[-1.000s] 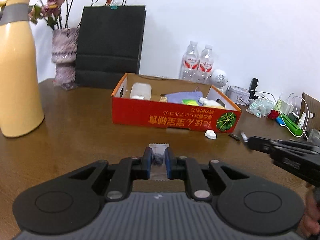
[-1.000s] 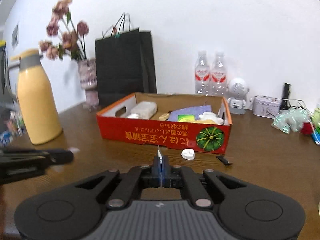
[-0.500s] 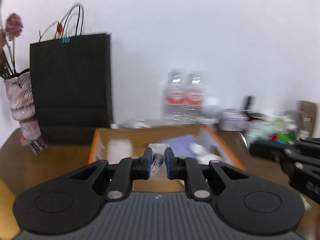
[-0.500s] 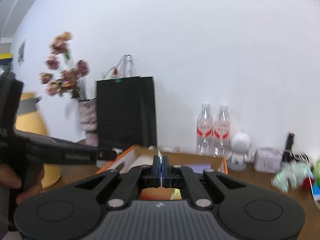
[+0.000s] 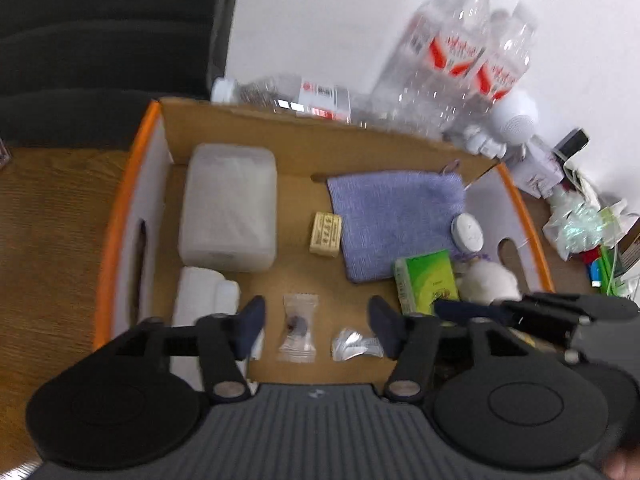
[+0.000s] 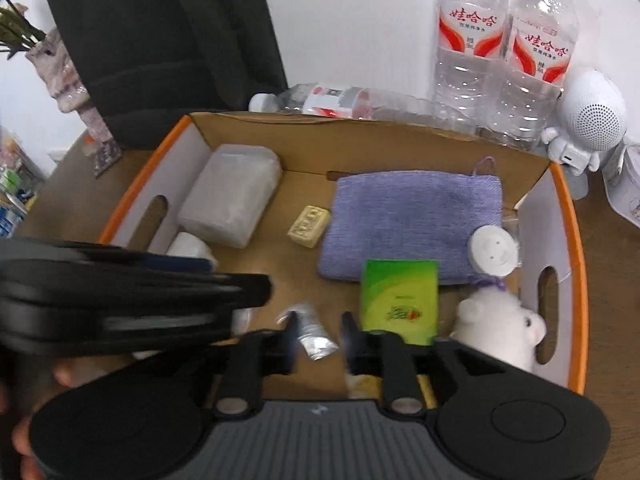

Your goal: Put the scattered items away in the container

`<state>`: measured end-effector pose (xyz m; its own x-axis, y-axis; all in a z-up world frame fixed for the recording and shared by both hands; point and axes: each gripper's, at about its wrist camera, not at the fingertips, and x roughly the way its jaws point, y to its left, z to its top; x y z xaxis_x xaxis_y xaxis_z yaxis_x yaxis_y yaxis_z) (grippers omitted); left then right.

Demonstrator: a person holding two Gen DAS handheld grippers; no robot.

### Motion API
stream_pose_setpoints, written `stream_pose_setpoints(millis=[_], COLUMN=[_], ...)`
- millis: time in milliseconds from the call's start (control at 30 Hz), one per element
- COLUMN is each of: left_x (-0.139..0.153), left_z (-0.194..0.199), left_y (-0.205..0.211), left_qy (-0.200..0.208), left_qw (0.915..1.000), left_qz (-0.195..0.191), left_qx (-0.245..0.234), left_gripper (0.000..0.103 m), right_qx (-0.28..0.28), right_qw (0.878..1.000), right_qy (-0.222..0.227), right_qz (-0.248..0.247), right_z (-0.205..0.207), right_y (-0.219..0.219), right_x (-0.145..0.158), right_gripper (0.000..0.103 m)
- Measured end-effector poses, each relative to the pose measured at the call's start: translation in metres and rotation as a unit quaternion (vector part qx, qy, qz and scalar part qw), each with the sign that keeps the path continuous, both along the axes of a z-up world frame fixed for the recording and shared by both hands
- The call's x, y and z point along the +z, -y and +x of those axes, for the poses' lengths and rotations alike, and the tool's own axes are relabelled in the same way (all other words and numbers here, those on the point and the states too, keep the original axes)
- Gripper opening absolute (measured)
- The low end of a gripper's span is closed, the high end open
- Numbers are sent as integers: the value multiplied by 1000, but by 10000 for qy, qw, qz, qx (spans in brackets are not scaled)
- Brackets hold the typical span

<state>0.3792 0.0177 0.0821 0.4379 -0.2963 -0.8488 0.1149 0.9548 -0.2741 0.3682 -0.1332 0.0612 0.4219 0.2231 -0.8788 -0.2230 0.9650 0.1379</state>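
Both grippers were down over the table a second ago, now they're hanging over the cardboard box (image 6: 560, 216) pointing down into it. Left gripper (image 5: 316, 320) jaws are opening with a clear candy packet (image 5: 298, 330) lying loose on the box floor between them; right gripper (image 6: 318, 332) is opening too, a silver wrapper (image 6: 312, 334) between its fingers, not pinched. So these two look delivered, joining the purple cloth (image 6: 412, 216), green pack (image 6: 398, 300) and plush toy (image 6: 500, 320). What's left outside I can't tell. Water bottles (image 6: 504, 52) crowd the back wall, grippers sit close together.
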Motion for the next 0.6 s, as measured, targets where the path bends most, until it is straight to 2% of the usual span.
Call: stream_pose_setpoints(millis=[33,67,133,200,267,400,533,600], left_x=[6,11,24,36,44,52,57,57], left_z=[-3,-4,-9,-17,-28,-54,-76,-95], left_y=[-3,-5,-5,0,2,-3,-1,2], left_qy=[48,88,124,83,98,115,135,334], left_qw=[10000,10000,9999,9997,9990,9979,9970,9963], left_qz=[0,-35,-47,193,431,636,760,775], left_qx=[21,8,-24,-78,-105,-46,67,144], left_gripper=[79,83,90,93,95,97,98,100], right_qx=[-23,-44,-57,-64,-37,-199,-513,-474], right_qw=[10000,10000,10000,10000,10000,9992,9987,9989], right_qy=[41,58,41,24,-14,75,13,55], right_qz=[-14,-26,-13,30,-79,-325,-70,6], right_z=[1,1,0,-7,-14,-32,-56,-72], right_y=[1,3,7,11,14,34,58,59], right_x=[3,7,17,26,31,43,58,64], right_gripper=[49,57,64,69,78,81,81,83])
